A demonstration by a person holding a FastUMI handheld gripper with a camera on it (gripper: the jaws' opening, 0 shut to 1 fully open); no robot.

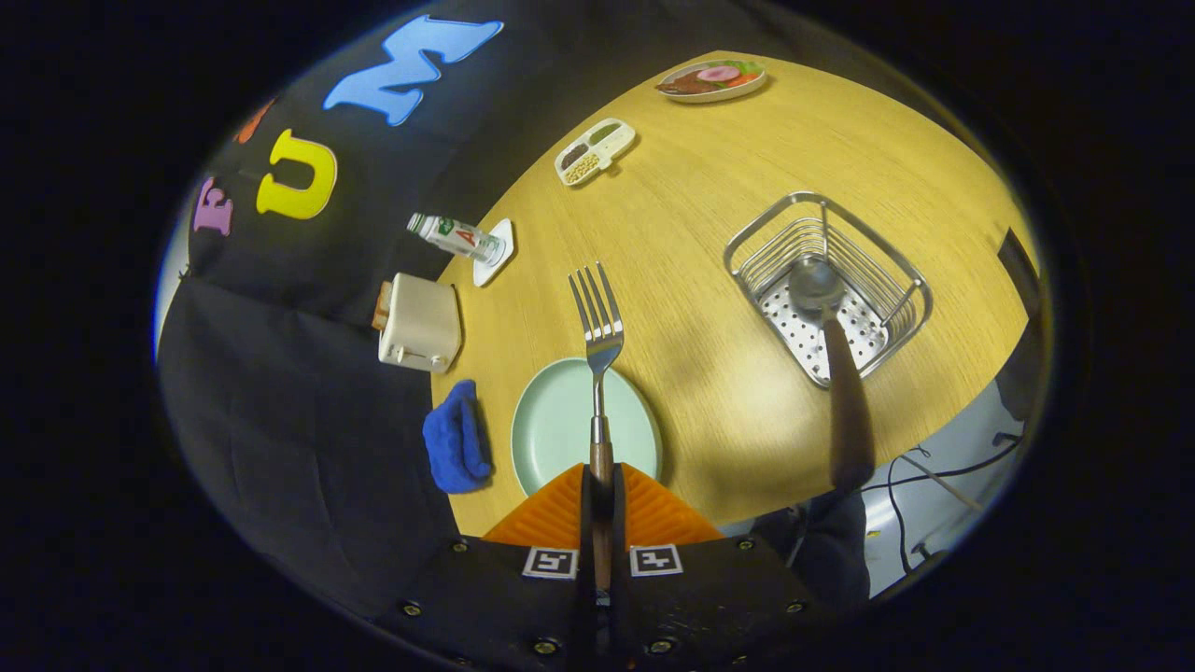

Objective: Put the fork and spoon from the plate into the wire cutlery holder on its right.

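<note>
**Inspector:** State of the tongs (602,485)?

**Assistant:** Closed almost fully, both fingers pressing on the wooden handle of the fork (598,341). The fork runs straight ahead from between the fingers, tines pointing away. It looks to be carried above the plate (551,420) rather than resting on it, though height is hard to judge in this view.

**Inspector:** The spoon?

**Assistant:** The spoon (815,285) stands in the wire cutlery holder (826,280), bowl down against the perforated base, its dark handle leaning out over the rim nearest the tongs.

**Inspector:** And the holder's position?

**Assistant:** On the wooden surface (728,187), to the right of the plate and near the surface's right edge. The plate sits at the near edge, just ahead of the fingers. Its visible part carries no other cutlery.

**Inspector:** Progress, then?

**Assistant:** In my judgement, half the job stands complete: the spoon lies where the task wants it. The fork is in hand but well apart from the holder, so its transfer remains. That will call for a move rightward across the surface and a lowering into the basket beside the spoon, keeping clear of the leaning handle.

**Inspector:** Anything else nearby?

**Assistant:** A blue cloth (456,448) just left of the plate, a toaster (420,322) beyond it at the left edge, and a bottle (457,238) lying on a coaster further on. None stands between fork and holder.
</note>
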